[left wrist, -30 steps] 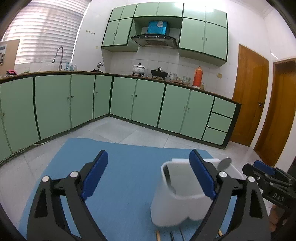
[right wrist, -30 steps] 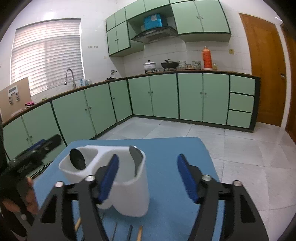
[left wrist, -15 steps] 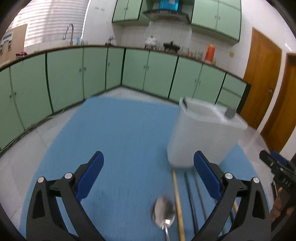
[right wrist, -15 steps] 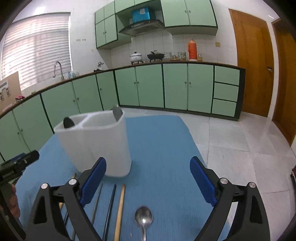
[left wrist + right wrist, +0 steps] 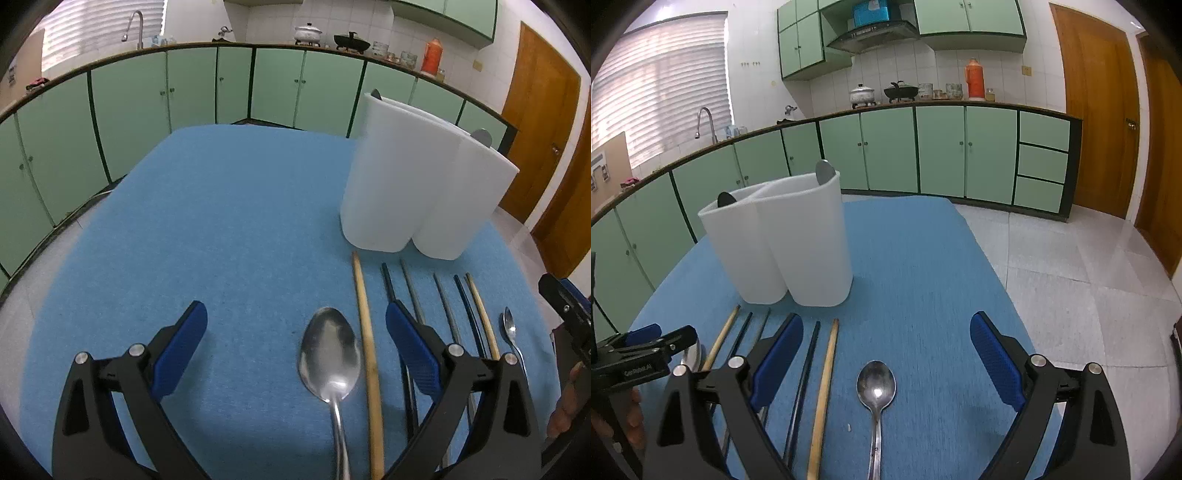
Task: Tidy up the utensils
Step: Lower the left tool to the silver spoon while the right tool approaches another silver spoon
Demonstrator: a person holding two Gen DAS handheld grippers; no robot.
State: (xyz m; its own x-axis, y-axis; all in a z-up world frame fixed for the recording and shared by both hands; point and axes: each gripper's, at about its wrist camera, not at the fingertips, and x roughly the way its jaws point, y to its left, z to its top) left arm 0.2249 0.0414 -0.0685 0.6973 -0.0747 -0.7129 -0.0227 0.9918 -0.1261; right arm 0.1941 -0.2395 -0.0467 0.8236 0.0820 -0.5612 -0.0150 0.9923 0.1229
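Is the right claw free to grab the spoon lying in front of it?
Probably yes. The right claw stands open with the spoon between its fingers; the nearest chopstick lies just beside it, apart, so the way looks clear.

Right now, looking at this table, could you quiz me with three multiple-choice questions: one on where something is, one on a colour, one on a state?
1. Where does the big spoon lie?
A. on the cloth
B. in the holder
C. on the floor

2. What colour is the holder?
A. green
B. white
C. orange

3. How is the right gripper?
A. shut on a spoon
B. shut on a chopstick
C. open, holding nothing

Answers: 1 A, it lies flat on the blue cloth; 2 B, its walls are white; 3 C, its jaws stand wide apart.
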